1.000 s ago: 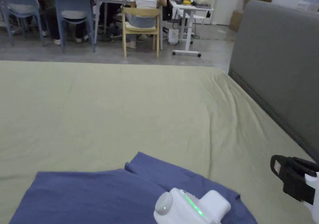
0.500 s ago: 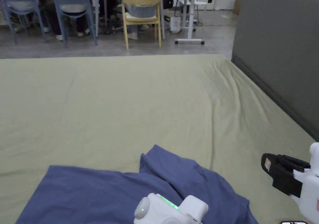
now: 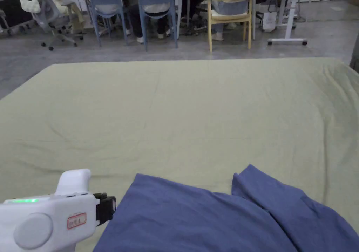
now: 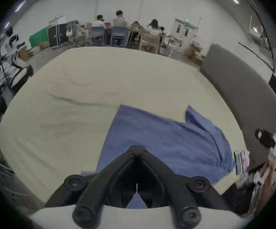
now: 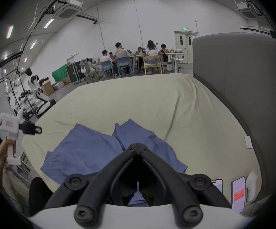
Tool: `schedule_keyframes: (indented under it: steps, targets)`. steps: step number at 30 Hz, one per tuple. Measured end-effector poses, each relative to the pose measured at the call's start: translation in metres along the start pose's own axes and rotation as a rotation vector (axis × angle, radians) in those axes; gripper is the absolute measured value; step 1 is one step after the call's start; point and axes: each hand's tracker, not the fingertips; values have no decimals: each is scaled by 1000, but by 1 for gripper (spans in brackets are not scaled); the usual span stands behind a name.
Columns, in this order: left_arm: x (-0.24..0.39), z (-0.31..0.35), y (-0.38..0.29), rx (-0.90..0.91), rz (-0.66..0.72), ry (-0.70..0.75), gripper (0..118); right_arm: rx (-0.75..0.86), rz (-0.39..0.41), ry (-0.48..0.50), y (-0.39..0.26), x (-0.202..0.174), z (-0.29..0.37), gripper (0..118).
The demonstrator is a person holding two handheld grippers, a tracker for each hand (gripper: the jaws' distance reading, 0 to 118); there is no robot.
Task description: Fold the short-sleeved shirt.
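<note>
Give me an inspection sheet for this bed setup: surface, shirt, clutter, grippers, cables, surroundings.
Surface: bed sheet, pale green, lightly creased.
Job's things: blue shirt lies rumpled at the near edge, one flap overlapping the rest; not neatly folded.
Clutter: two phones lie on the bed's near right corner.
Grippers: left gripper jaws closed, empty, held off the shirt's left side; right gripper jaws closed, empty, above the shirt.
Cables: nothing seen on the bed.
Surroundings: grey headboard on the right; people seated at tables beyond the bed; cardboard boxes on the floor.
</note>
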Motion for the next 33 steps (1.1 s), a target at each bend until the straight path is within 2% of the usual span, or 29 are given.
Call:
schedule_keyframes:
  steps: [1,2,3,4,5,8,12,13,16,17,18,19,20,21,23,27,28,29,30,31,33]
  targets:
    - [-1,-17,10,13,-4,-3,0,-6,-2,4,0,-1,-4,3]
    - [0,-37,22,14,-15,13,18,-13,-1,3,1,-1,-8,3]
    - [0,-60,35,-3,-34,66,51,-23,1,2,1,-1,-14,3]
    - [0,-85,45,-34,-49,73,80,-32,3,2,1,0,-18,3]
    - [0,-116,58,-93,-47,89,85,-41,4,-1,1,2,-24,3]
    - [-1,-193,73,-183,-57,101,85,-82,10,-27,-2,4,-41,3]
    - [-6,-276,71,-328,-183,209,85,-136,-10,-68,-8,12,-63,3]
    - [-8,-284,65,-350,-215,211,85,-143,-19,-75,-9,13,-66,3]
    - [-8,-269,63,-231,-189,183,85,-159,-43,-68,-16,19,-78,3]
    - [-9,-263,61,-252,-187,155,75,-169,-49,-69,-19,20,-83,3]
    - [-5,-260,60,-254,-205,145,59,-185,-54,-72,-22,21,-87,3]
    - [1,-256,61,-249,-242,170,38,-197,-56,-74,-25,20,-90,3]
    - [4,-251,64,-249,-247,139,1,-203,-59,-73,-28,20,-91,3]
    - [13,-243,66,-249,-240,153,1,-200,-73,-62,-30,21,-90,3]
    - [19,-219,69,-211,-251,92,1,-200,-104,-41,-27,23,-87,3]
    - [33,-129,64,-40,-207,-2,1,-164,-113,-59,-9,39,-82,5]
    - [35,-110,59,0,-196,-21,1,-183,-125,-67,-2,46,-86,36]
    - [39,-90,52,26,-194,-26,1,-254,-139,-76,4,54,-100,103]
    - [42,-75,46,51,-181,-23,1,-338,-152,-46,7,63,-120,118]
    - [43,-66,40,70,-171,-22,1,-368,-169,-22,8,70,-133,118]
    - [47,-54,29,76,-159,-30,1,-422,-195,-34,8,81,-174,118]
